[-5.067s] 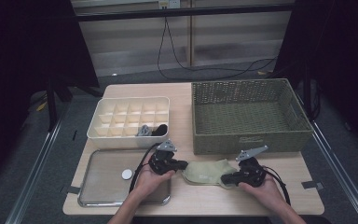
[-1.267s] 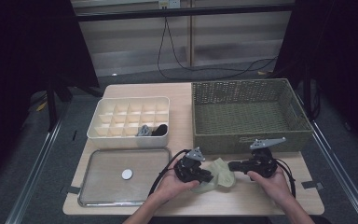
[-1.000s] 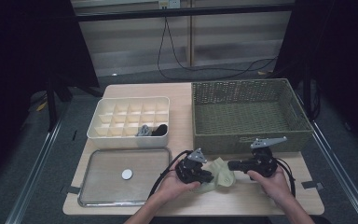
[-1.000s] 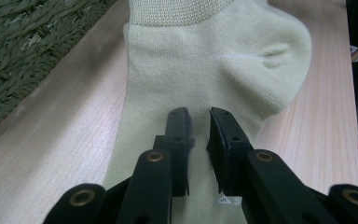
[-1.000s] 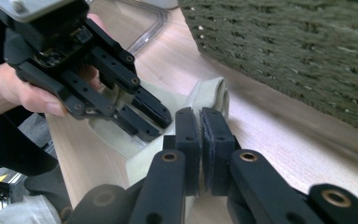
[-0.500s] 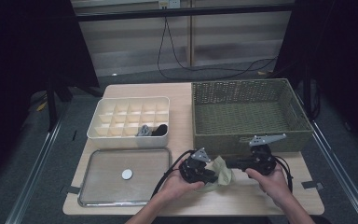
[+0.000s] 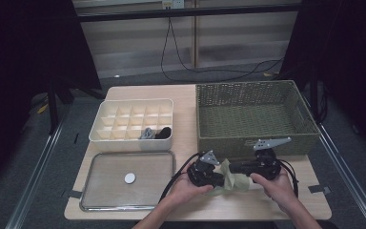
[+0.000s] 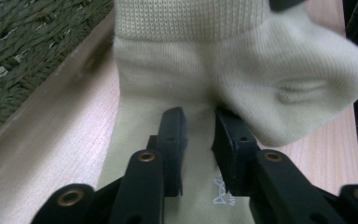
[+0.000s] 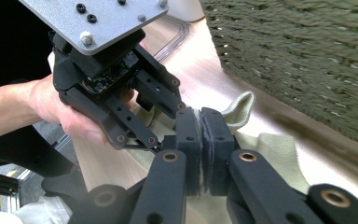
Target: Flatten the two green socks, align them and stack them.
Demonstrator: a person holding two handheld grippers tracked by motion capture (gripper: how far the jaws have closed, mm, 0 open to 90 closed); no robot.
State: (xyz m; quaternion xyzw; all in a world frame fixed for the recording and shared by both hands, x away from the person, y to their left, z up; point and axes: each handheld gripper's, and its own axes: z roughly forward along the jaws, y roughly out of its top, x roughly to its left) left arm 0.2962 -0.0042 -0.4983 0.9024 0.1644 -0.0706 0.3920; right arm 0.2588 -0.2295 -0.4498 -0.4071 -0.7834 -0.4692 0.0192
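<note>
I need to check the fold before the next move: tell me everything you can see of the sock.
The sock is pale green-beige ribbed knit, with a small light logo on the flat part near the left tool. It lies on the wooden table in front of the wicker basket, partly folded over itself. The right tool is shut on a fold of it; the left tool's jaws stand apart, pressing it down.

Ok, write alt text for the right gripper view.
The right claw is pinched shut on a pale green sock lying on the wooden table. Just beyond, a hand holds the left claw against the same sock, beside a woven basket.
</note>
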